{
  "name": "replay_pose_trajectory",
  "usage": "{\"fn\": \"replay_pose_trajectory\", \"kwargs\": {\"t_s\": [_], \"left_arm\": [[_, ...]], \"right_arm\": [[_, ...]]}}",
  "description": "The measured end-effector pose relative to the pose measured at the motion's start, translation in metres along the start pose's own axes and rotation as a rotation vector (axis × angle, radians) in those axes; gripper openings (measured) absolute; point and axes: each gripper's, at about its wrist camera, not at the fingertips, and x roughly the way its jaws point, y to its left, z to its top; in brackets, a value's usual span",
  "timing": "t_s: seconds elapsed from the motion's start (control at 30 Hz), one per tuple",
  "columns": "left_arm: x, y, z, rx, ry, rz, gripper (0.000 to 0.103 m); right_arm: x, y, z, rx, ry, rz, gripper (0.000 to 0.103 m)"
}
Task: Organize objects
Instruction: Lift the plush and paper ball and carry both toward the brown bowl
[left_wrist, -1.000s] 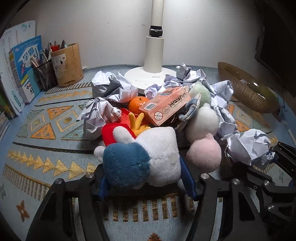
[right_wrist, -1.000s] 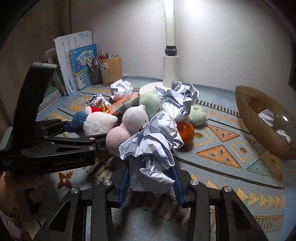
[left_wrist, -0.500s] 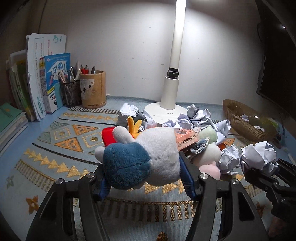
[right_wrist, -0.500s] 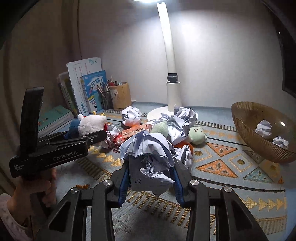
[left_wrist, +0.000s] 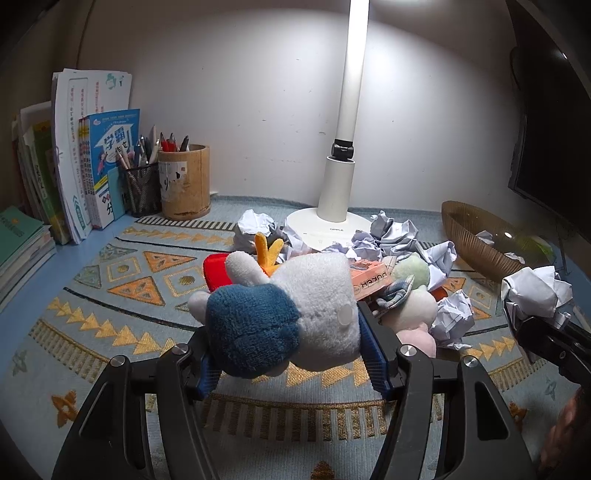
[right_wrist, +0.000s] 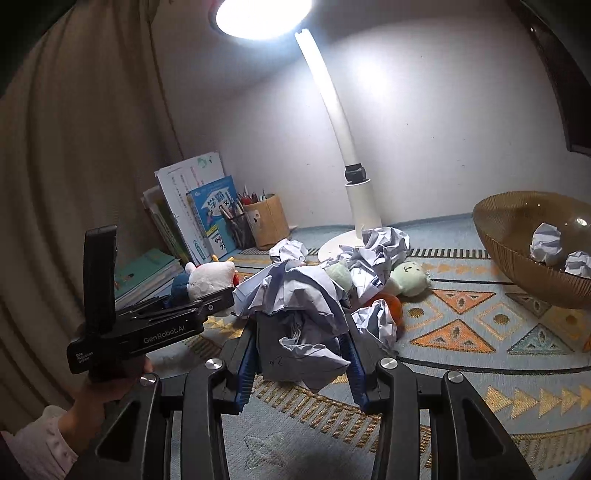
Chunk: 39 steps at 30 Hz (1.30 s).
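Both loads have come up off the pile: the left gripper (left_wrist: 291, 347) clamps the plush toy (left_wrist: 280, 314), the right gripper (right_wrist: 301, 360) clamps a paper ball (right_wrist: 295, 314), so sorting into the bowl (right_wrist: 517, 273) looks next

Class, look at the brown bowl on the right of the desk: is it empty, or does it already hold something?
Not empty. The brown bowl holds at least two crumpled paper balls, seen resting inside in the right wrist view; much of it is bare.

A white wall (left_wrist: 258, 92) backs a desk under a patterned mat (left_wrist: 110, 295). A lit lamp (right_wrist: 347, 122) stands at the rear, a beige curtain (right_wrist: 74, 147) hanging left.
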Motion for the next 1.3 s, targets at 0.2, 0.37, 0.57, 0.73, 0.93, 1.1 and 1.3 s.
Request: {"fn": "replay_pose_trajectory", "kwargs": {"t_s": [0.2,0.37,0.57,0.73,0.93,1.1,1.3], "left_arm": [[-0.005,-0.004,-0.001,0.014,-0.024,-0.021,0.061],[-0.004,-0.001,0.0,-0.001,-0.02,-0.046,0.061],[-0.006,-0.004,0.0,0.013,-0.028,-0.069,0.061],[-0.006,-0.003,0.0,0.009,-0.027,-0.072,0.061],[-0.005,-0.001,0.001,0.002,-0.02,-0.074,0.062],[0.005,-0.006,0.001,0.022,0.031,-0.086,0.062],[0.005,-0.017,0.027,-0.055,0.03,-0.161,0.062]], "right_arm": [[0.004,-0.002,0.001,0.006,0.016,0.006,0.041],[0.006,-0.003,0.0,0.007,0.024,0.011,0.041],[0.007,-0.006,-0.001,0.019,0.027,0.02,0.041],[0.007,-0.006,-0.001,0.031,0.035,0.026,0.041],[0.006,-0.009,-0.002,0.046,0.037,0.024,0.041],[0.014,-0.023,-0.003,0.131,0.081,-0.004,0.041],[-0.02,-0.07,0.044,0.222,0.009,-0.013,0.041]]}}
